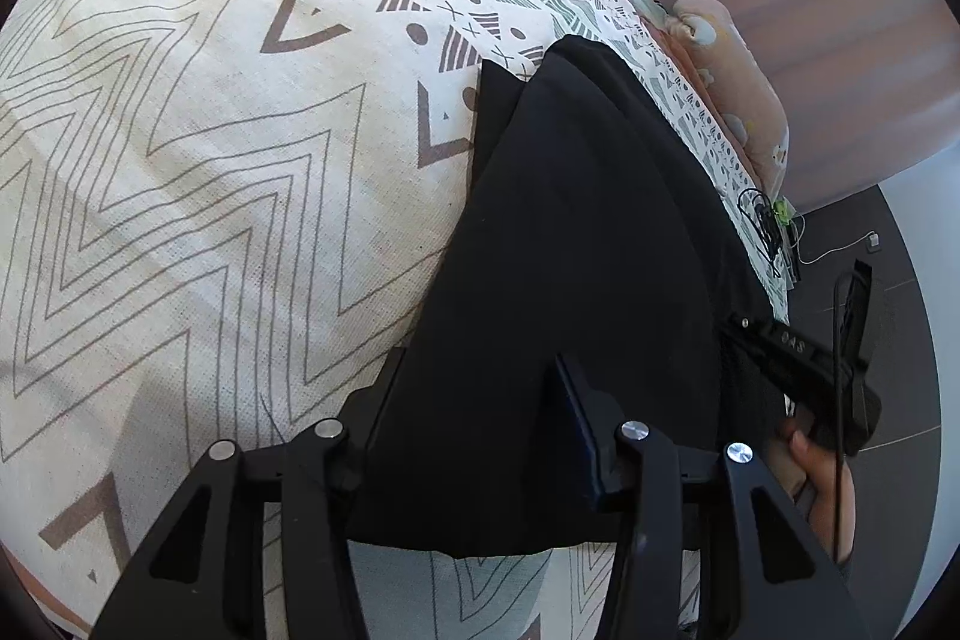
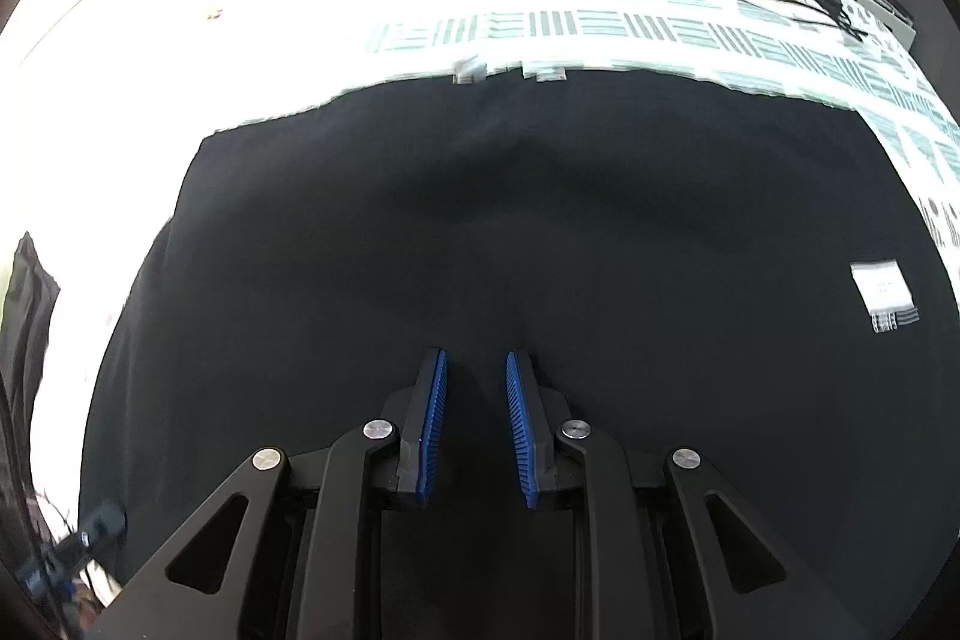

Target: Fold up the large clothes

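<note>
Black garment [image 1: 576, 244] on my patterned bedspread [image 1: 180, 160], long axis running near to far, my left gripper [image 1: 474, 412] pinching its near edge, my right gripper [image 2: 476, 376] narrowly parted, grip uncertain.

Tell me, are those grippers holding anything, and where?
The left gripper straddles the black garment at its near edge. Whether it pinches is unclear. The right gripper hovers over the cloth, holding nothing.
</note>
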Motion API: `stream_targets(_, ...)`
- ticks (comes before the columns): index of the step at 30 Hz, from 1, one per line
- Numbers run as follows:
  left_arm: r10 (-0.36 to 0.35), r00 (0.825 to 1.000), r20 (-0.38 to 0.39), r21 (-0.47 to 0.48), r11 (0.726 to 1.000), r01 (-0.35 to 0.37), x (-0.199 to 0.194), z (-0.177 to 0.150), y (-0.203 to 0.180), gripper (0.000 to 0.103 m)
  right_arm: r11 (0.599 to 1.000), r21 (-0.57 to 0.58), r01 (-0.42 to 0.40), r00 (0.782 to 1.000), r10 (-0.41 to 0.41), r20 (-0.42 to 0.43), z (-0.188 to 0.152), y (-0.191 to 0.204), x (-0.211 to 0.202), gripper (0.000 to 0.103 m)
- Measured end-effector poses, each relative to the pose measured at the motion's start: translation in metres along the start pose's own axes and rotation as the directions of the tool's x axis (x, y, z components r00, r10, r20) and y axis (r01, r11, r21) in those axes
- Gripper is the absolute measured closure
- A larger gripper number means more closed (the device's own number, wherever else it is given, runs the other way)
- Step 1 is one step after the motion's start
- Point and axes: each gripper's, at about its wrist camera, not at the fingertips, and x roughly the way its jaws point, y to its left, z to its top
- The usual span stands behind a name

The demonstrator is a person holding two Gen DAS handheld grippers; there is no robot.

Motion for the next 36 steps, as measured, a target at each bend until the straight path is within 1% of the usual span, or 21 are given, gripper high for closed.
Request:
stream_targets(3,0.018,1.000,0.003,-0.001,1.000,-0.018,0.002,-0.001,-0.002,0.055,0.999,0.020,-0.030,1.000,0.030,-0.010,0.018,-0.001,0.016,0.086)
stream_targets(6,0.026,1.000,0.010,-0.006,1.000,-0.026,0.003,-0.004,-0.004,0.055,1.000,0.022,-0.020,1.000,0.020,-0.014,0.030,0.001,0.026,0.086)
stream_targets(8,0.029,0.999,0.016,-0.004,1.000,-0.029,0.003,-0.005,-0.003,0.055,1.000,0.010,-0.008,1.000,0.008,-0.023,0.030,0.007,0.026,0.086)
stream_targets(10,0.031,0.999,0.022,-0.008,0.999,-0.031,0.002,-0.005,-0.003,0.064,0.999,0.004,-0.033,0.999,0.033,-0.036,0.023,0.010,0.021,0.086)
stream_targets(11,0.024,1.000,0.018,-0.020,1.000,-0.023,0.001,-0.005,-0.001,0.074,0.999,0.002,-0.044,0.998,0.044,-0.047,0.015,0.011,0.020,0.086)
stream_targets(12,0.014,1.000,0.016,-0.030,0.999,-0.013,0.000,-0.005,0.001,0.078,0.999,0.001,-0.050,0.997,0.050,-0.056,0.013,0.011,0.019,0.086)
stream_targets(15,-0.006,1.000,0.028,-0.027,1.000,0.007,-0.008,-0.005,-0.002,0.086,0.996,0.012,-0.085,0.993,0.085,-0.080,-0.010,0.009,0.017,0.086)
stream_targets(18,-0.020,0.999,0.051,-0.011,1.000,0.021,-0.019,-0.005,-0.011,0.088,0.992,0.044,-0.121,0.988,0.125,-0.092,-0.038,-0.001,0.012,0.086)
stream_targets(21,-0.027,0.997,0.077,0.029,0.999,0.025,-0.032,-0.004,-0.026,0.089,0.990,0.054,-0.129,0.987,0.134,-0.088,-0.055,-0.011,0.003,0.086)
stream_targets(25,-0.058,0.993,0.103,0.065,0.997,0.052,-0.048,-0.004,-0.043,0.089,0.991,0.038,-0.131,0.986,0.134,-0.103,-0.079,-0.009,0.000,0.086)
stream_targets(27,-0.074,0.991,0.111,0.084,0.994,0.064,-0.055,-0.004,-0.053,0.089,0.994,0.024,-0.104,0.989,0.106,-0.101,-0.087,-0.008,0.001,0.086)
stream_targets(28,-0.081,0.990,0.115,0.093,0.993,0.071,-0.058,-0.005,-0.057,0.089,0.994,0.028,-0.105,0.989,0.107,-0.104,-0.092,-0.007,-0.001,0.086)
stream_targets(33,-0.129,0.983,0.128,0.160,0.981,0.108,-0.074,-0.006,-0.091,0.090,0.986,0.051,-0.160,0.978,0.165,-0.124,-0.113,-0.013,0.008,0.086)
stream_targets(36,-0.157,0.979,0.127,0.212,0.969,0.128,-0.081,-0.008,-0.117,0.090,0.985,0.040,-0.170,0.976,0.174,-0.128,-0.124,-0.012,0.017,0.086)
